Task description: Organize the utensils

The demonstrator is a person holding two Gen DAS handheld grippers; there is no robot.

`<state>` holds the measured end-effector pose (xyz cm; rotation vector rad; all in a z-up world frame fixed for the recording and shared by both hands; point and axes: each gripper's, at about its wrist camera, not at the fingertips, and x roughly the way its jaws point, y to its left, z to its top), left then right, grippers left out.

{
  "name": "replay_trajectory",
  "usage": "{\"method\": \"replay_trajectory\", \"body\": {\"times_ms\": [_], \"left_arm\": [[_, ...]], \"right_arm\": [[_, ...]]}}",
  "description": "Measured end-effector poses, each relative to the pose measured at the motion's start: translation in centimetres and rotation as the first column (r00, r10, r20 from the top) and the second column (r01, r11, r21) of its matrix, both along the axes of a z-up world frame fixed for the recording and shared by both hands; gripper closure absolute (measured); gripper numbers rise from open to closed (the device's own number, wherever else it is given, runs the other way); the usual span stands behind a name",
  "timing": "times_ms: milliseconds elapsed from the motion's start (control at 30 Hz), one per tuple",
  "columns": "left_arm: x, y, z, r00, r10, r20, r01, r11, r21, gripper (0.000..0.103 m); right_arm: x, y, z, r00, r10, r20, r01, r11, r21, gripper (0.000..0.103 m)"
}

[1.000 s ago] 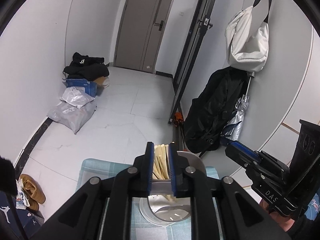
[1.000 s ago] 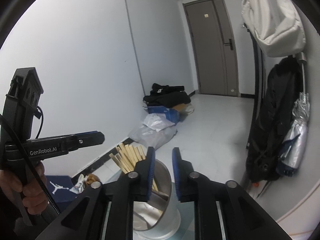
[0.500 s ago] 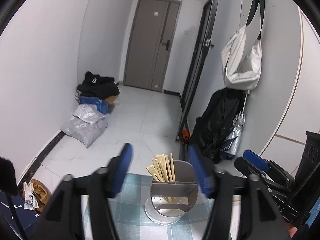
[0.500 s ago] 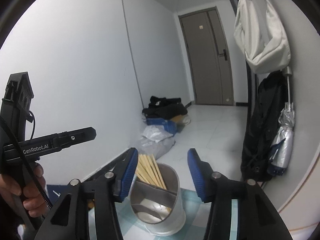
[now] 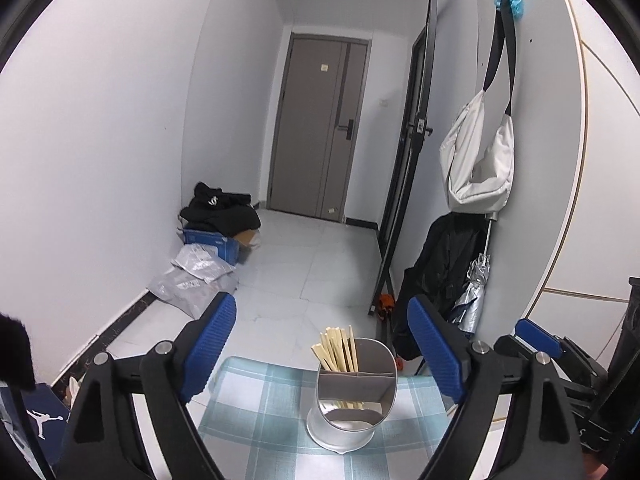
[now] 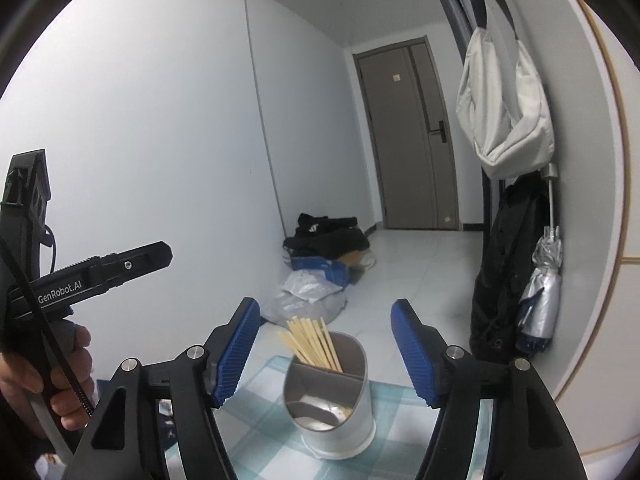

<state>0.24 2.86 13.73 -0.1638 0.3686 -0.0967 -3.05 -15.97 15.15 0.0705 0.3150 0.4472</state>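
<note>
A metal utensil holder with inner dividers stands on a table with a blue-checked cloth. Several wooden chopsticks stand upright in its far compartment. It also shows in the right wrist view, with the chopsticks leaning left. My left gripper is open and empty, held back from the holder. My right gripper is open and empty, also held back from it. The left gripper's body shows at the left of the right wrist view.
The table edge lies just past the holder. Beyond is a tiled hallway floor with bags and a blue box by the left wall. A black coat and umbrella hang at the right wall. A closed door is at the far end.
Both grippers have opened wide and pulled back and up from the holder. The holder with chopsticks now stands free on the cloth.
</note>
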Motion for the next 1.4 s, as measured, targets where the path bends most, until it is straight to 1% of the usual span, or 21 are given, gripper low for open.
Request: {"method": "replay_trajectory", "body": {"times_ms": [67,167,200,400,533,667,700,800,833,967,1100,1200,1300,1400], "left_arm": [[-0.8,0.1,0.1,1.000,0.002,0.010,-0.002,1.000,0.002,0.015],[-1.8,0.2,0.1,0.999,0.018,0.032,-0.018,1.000,0.007,0.006],[-2.2,0.3,0.1,0.999,0.028,0.043,-0.029,1.000,0.008,0.005],[-4.0,0.7,-0.6,0.997,0.046,0.057,-0.047,0.999,0.017,0.002],[-4.9,0.6,-1.1,0.997,0.053,0.064,-0.055,0.998,0.034,0.002],[-5.8,0.7,-1.7,0.996,0.057,0.065,-0.060,0.998,0.037,0.001],[-6.0,0.7,-1.9,0.996,0.058,0.063,-0.060,0.997,0.038,0.001],[-6.4,0.9,-2.3,0.996,0.070,0.060,-0.073,0.996,0.044,0.001],[-6.6,0.9,-2.6,0.995,0.082,0.059,-0.084,0.995,0.047,0.001],[-7.1,1.0,-3.7,0.994,0.094,0.048,-0.096,0.994,0.049,0.001],[-7.5,0.6,-4.7,0.995,0.092,0.050,-0.095,0.993,0.071,0.001],[-8.0,0.7,-5.6,0.994,0.100,0.050,-0.103,0.993,0.065,0.001],[-8.1,0.8,-6.4,0.991,0.122,0.049,-0.125,0.990,0.067,0.001],[-7.9,0.7,-7.2,0.992,0.118,0.047,-0.121,0.990,0.073,0.001]], "right_arm": [[-1.0,0.2,0.3,1.000,-0.005,0.013,0.005,1.000,-0.004,0.031],[-1.9,0.1,0.3,1.000,-0.012,0.027,0.012,1.000,-0.006,0.028],[-2.2,0.1,0.3,0.999,-0.015,0.030,0.015,1.000,-0.007,0.027],[-4.7,0.2,-0.1,0.998,-0.037,0.044,0.037,0.999,-0.011,0.021],[-6.2,0.2,-0.5,0.995,-0.069,0.075,0.071,0.997,-0.017,0.015],[-7.2,-0.1,-1.1,0.991,-0.104,0.087,0.105,0.994,-0.007,0.008],[-7.4,-0.2,-1.2,0.990,-0.108,0.088,0.109,0.994,-0.004,0.008],[-8.2,-0.5,-1.8,0.991,-0.101,0.087,0.100,0.995,0.015,0.007],[-8.5,-0.7,-2.1,0.991,-0.101,0.089,0.099,0.995,0.022,0.005],[-9.5,-0.8,-3.0,0.991,-0.095,0.090,0.093,0.995,0.029,0.004],[-10.3,-0.5,-3.9,0.992,-0.094,0.085,0.094,0.996,0.007,0.004],[-10.7,-0.3,-4.7,0.992,-0.095,0.081,0.096,0.995,-0.008,0.004],[-10.9,-0.3,-5.4,0.992,-0.102,0.080,0.103,0.995,-0.013,0.004],[-10.9,-0.1,-6.1,0.991,-0.110,0.082,0.111,0.994,-0.011,0.003]]}}
